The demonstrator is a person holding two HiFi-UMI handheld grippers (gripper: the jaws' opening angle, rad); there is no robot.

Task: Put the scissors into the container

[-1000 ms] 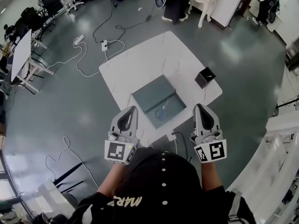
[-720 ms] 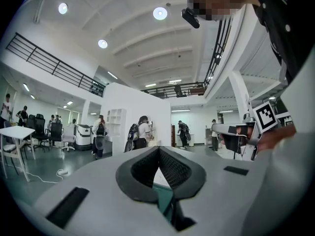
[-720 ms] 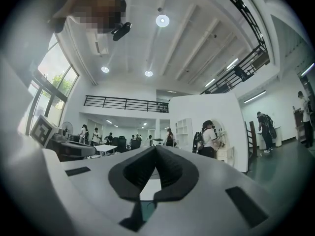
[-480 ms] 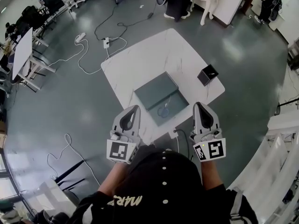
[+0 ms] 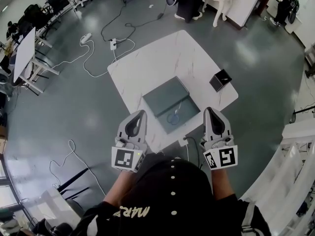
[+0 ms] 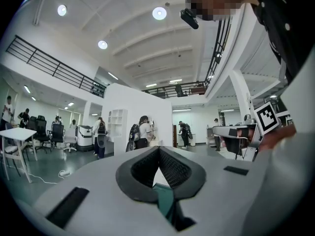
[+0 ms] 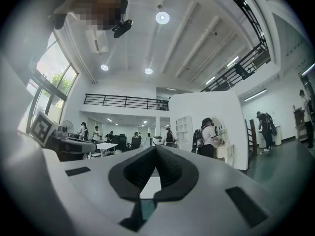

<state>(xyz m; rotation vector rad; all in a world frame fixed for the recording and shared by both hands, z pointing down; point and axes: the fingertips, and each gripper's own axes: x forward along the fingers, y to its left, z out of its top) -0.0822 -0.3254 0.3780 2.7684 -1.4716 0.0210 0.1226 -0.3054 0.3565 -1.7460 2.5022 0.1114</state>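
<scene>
Nearest: left gripper [image 5: 140, 114] and right gripper [image 5: 209, 111], jaws pressed together, empty. 12 o'clock: light-handled metal scissors [image 5: 174, 115], flat on grey-green rectangular mat [image 5: 162, 95], white tabletop [image 5: 162, 53]. 1 o'clock: black square container [image 5: 220, 79]. Advised: spread right jaws, pinch near pivot.

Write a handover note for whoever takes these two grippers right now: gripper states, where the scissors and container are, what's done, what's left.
Left gripper: fingers closed, empty, held level at the near edge of the white table.
Right gripper: fingers closed, empty, level beside it.
Scissors: lying flat on the grey-green mat, near its front edge, between the two grippers.
Container: small black open-top box near the table's right corner, off the mat.
Done: nothing yet; scissors untouched.
Left: open a gripper, probably the right, pick up the scissors, carry them to the container and drop them in.
</scene>
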